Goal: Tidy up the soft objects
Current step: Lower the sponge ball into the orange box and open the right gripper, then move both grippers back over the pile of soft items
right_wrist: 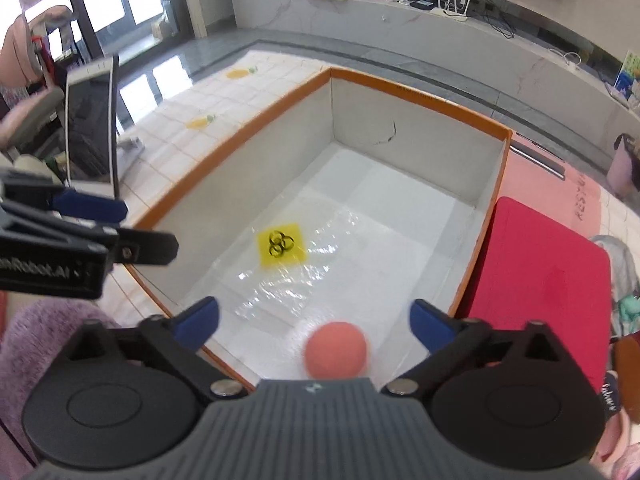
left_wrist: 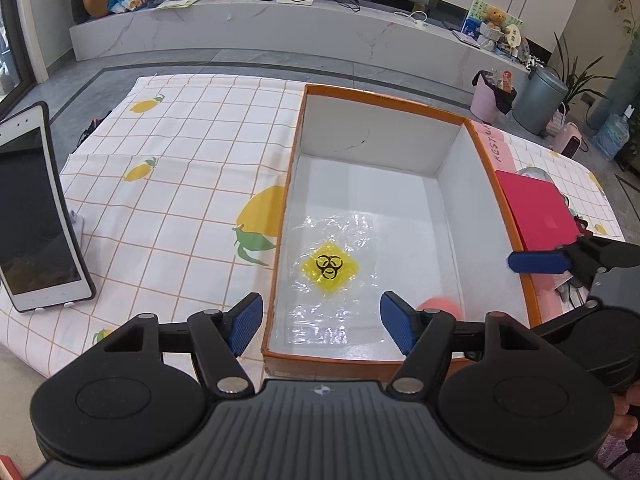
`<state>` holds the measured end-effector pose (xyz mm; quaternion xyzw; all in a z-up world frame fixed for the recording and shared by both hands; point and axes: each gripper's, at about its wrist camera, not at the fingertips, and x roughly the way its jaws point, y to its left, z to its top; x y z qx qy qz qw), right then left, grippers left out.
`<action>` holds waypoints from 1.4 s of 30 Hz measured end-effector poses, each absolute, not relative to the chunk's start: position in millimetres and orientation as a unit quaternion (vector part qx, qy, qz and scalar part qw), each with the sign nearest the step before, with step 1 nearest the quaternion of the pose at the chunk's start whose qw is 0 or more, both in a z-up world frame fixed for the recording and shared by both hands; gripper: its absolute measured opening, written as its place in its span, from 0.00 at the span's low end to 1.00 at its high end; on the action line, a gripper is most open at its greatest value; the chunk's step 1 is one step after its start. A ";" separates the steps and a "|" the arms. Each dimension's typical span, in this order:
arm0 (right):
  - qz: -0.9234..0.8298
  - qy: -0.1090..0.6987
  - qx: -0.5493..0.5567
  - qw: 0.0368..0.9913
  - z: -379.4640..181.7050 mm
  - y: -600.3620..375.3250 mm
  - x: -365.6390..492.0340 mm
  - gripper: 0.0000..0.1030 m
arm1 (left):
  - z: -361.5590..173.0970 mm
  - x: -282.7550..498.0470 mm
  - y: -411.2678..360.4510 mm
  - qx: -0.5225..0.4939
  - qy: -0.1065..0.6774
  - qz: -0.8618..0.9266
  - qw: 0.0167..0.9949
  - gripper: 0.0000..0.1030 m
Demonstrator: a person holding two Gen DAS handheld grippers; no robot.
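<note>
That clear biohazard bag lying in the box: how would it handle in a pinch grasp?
The clear bag is probably floppy: it lies flat and wrinkled on the box floor. Its glossy, glaring film suggests it is slippery. It looks empty, so likely very light, and may drag along rather than lift cleanly.

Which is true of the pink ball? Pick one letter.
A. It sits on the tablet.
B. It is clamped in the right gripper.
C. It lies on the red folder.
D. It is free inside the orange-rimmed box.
D: the pink ball shows inside the box, with the right gripper spread wide and neither finger touching it.
</note>
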<state>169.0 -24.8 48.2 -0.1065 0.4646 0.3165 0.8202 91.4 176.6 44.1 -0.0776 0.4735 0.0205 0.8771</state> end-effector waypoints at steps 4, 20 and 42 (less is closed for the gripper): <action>0.328 0.462 -0.104 0.817 51.9 -26.4 164.8 0.97 | 46.0 89.7 180.4 -0.085 0.475 0.023 0.876 0.77; 0.307 0.427 -0.081 0.847 100.8 -71.0 142.2 0.97 | 82.5 77.0 147.1 -0.053 0.451 0.010 0.891 0.77; 0.093 0.418 -0.013 0.904 108.4 -282.8 118.6 0.97 | 73.4 88.2 -28.1 -0.016 0.446 -0.119 0.887 0.79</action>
